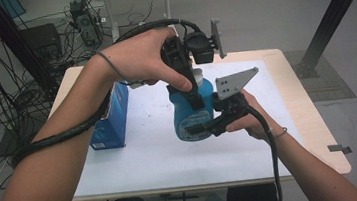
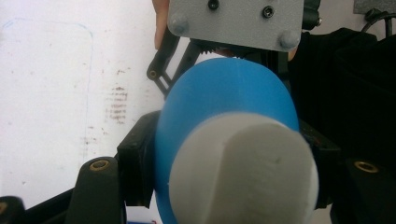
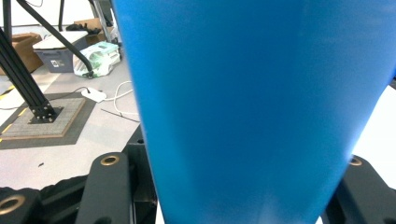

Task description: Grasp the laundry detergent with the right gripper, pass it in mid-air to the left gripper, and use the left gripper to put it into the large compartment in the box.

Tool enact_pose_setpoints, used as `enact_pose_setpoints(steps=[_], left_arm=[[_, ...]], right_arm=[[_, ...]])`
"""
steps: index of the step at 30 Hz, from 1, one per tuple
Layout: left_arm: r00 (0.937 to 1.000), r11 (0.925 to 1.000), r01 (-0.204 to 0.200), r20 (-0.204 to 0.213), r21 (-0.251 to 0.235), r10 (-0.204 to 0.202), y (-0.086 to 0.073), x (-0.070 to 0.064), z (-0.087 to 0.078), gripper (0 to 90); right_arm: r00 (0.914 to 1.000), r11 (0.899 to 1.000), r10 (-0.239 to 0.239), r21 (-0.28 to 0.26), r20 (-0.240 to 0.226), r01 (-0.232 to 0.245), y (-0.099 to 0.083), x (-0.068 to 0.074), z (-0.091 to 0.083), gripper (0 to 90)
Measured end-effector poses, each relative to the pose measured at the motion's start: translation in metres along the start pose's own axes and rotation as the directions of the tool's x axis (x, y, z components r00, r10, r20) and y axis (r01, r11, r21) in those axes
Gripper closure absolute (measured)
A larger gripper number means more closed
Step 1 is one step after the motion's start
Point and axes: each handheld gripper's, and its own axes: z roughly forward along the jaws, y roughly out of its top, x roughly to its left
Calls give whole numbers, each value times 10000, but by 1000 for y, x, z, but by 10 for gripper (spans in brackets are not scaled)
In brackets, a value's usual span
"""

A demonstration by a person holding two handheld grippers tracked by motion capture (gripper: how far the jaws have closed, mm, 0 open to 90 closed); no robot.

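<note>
A blue bottle (image 1: 192, 115) with a white cap (image 1: 198, 75) is held upright above the white mat (image 1: 147, 154), between both grippers. My left gripper (image 1: 188, 87) comes down from above, shut on the bottle's top. In the left gripper view the cap (image 2: 243, 170) and blue shoulder (image 2: 229, 88) sit between the jaws of the left gripper (image 2: 233, 172). My right gripper (image 1: 203, 126) clamps the lower body from the right. The blue wall of the bottle (image 3: 247, 93) is pressed between the jaws of the right gripper (image 3: 243, 191). The label faces me.
A blue carton (image 1: 113, 118) stands on the mat's left side, close to the left forearm. The wooden table (image 1: 314, 116) shows bare at the right edge. A black frame post (image 1: 329, 19) rises at the far right. Cables and equipment (image 1: 77, 20) lie on the floor behind.
</note>
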Motion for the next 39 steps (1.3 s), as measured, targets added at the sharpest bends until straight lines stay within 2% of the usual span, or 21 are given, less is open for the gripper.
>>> enact_pose_setpoints(steps=[39], left_arm=[[9999,9999,112,-38,122,-112,4,2,2,371]], right_arm=[[9999,9996,93,-259,-58,-94,-4,-2,3,410]])
